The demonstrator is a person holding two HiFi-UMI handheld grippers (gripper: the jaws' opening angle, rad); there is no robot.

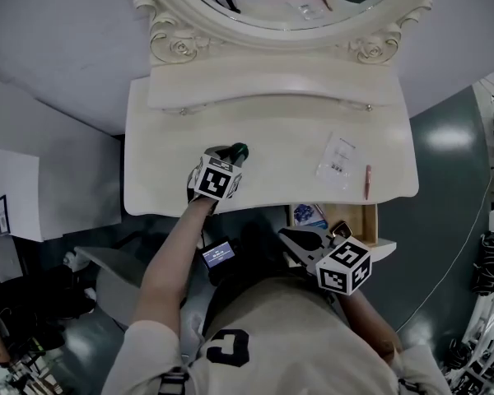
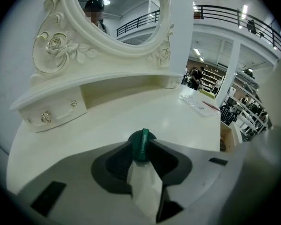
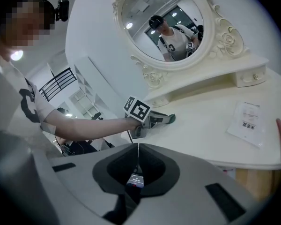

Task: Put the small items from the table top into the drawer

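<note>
pickup step: your left gripper (image 1: pixel 235 154) pinches a thin green item (image 1: pixel 241 148) edge-on on the table top (image 1: pixel 280 159). your right gripper (image 1: pixel 290 239) is pressed together, empty. next, likely lift and carry toward 4 o'clock, into the open drawer (image 1: pixel 367 219).

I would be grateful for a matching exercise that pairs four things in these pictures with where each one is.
1. green-capped tube
2. clear packet
3. red pen
4. right hand-held gripper

A. near the right edge of the table
B. between the jaws of the left hand-held gripper
C. shut and empty, in front of the table
D. flat on the table, just left of the pen

Pairs: 1-B, 2-D, 3-A, 4-C
</note>
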